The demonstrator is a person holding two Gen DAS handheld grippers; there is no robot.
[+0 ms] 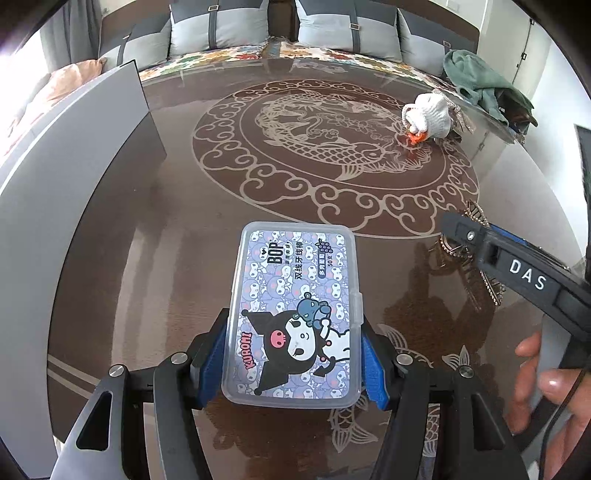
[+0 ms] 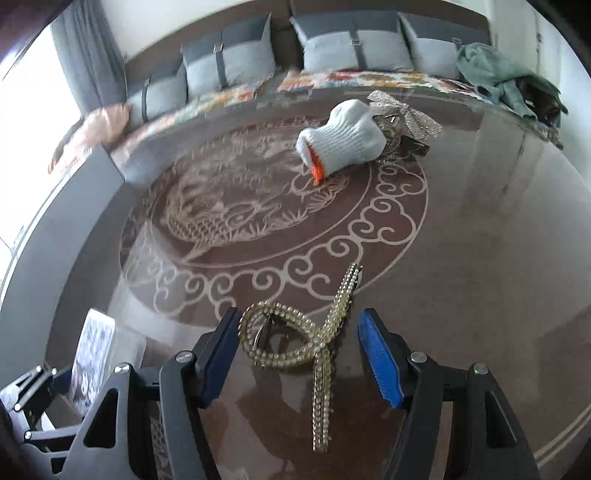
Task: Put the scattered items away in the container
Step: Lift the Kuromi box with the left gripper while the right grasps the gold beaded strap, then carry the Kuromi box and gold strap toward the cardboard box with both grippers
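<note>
My left gripper [image 1: 293, 332] is shut on a clear plastic floss-pick box [image 1: 295, 295] with a cartoon label, held a little above the brown glass table [image 1: 184, 236]. My right gripper [image 2: 301, 317] is open low over the table, its fingers either side of a gold rhinestone ribbon ornament [image 2: 295, 343]. The left wrist view has that gripper [image 1: 480, 243] at the right, hiding most of the ornament [image 1: 476, 214]. A white knit glove [image 2: 343, 136] with an orange tip lies farther back, beside a silver rhinestone bow [image 2: 406, 118]. A tall grey container wall [image 1: 74, 184] stands at the left.
A sofa with grey cushions [image 1: 221, 29] and a patterned throw runs behind the table. A green cloth [image 2: 498, 70] is heaped at the back right corner. A person's hand [image 1: 535, 369] grips the right tool. The grey container [image 2: 74, 206] borders the table's left side.
</note>
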